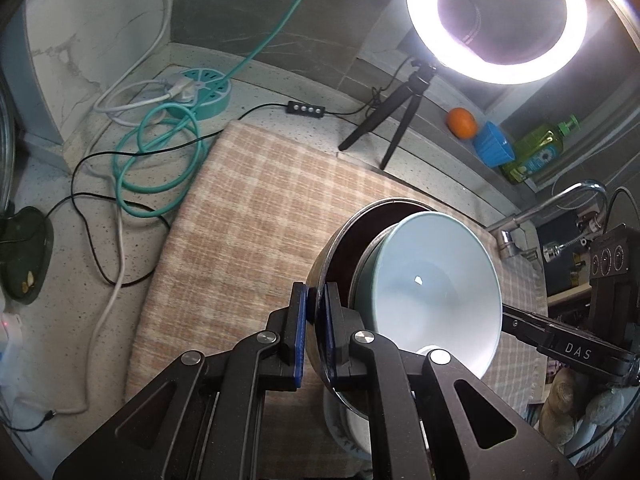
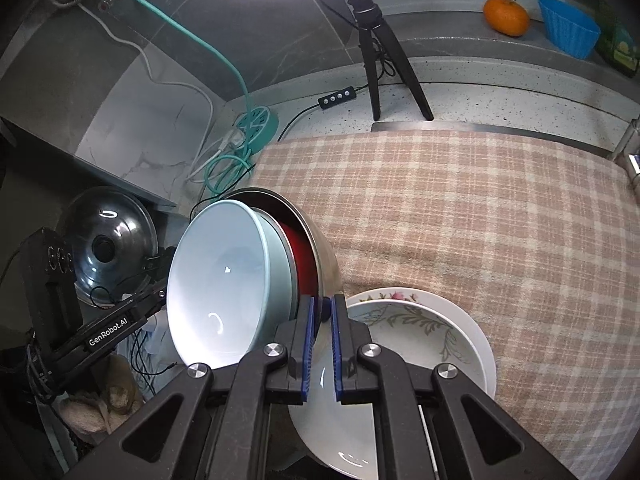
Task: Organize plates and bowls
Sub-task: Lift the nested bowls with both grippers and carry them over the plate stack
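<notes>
Fingers of both grippers, left and right, pinch the steel bowl's rim from opposite sides. Nested inside sit a red bowl and a pale-blue bowl.

Left claw: blue pads pinched on the rim of a steel bowl, held tilted above the checked cloth. Nested inside it: a pale blue bowl (white interior, one glint of light), with a dark red surface showing between the two. Right claw arm: enters from the right, behind the pale bowl. Table: speckled; far-left corner holds a round teal power strip and coiled teal cable. Far edge: lit ring light on a small tripod. Ledge beyond: orange, blue ribbed cup, green bottle.
</notes>
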Motion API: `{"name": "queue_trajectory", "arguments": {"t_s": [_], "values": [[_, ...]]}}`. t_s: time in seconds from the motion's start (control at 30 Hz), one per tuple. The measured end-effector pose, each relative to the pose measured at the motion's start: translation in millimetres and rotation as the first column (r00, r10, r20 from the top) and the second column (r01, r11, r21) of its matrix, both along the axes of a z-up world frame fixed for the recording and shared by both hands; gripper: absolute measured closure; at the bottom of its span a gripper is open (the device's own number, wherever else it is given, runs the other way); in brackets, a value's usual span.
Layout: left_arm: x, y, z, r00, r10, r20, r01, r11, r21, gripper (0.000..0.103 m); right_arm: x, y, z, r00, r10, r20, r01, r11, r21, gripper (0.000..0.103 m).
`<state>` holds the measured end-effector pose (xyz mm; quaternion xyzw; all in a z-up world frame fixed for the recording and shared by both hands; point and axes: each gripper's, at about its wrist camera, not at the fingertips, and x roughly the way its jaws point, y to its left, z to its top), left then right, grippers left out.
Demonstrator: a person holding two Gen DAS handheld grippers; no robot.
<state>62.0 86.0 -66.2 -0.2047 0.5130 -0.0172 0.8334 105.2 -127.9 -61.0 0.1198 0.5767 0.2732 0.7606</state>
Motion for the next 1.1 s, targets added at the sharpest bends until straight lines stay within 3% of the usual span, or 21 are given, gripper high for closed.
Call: {"name": "queue_trajectory", "arguments": {"t_s": [0.47,1.1], "values": [[-12,-49,-1,0.996,-0.087,-0.014,0.087,0.996,-0.018,0.096,-24,-54,0,0.998,-0.057,-0.007,0.057,0.998,-0.013,0.095],[-23,-89,-25,0.981,-0.174,-0.081,0.174,0.985,-0.004,0.096,-50,-95,-34,0.99,-0.119,-0.07,0.116,0.993,-0.036,0.095]]}}
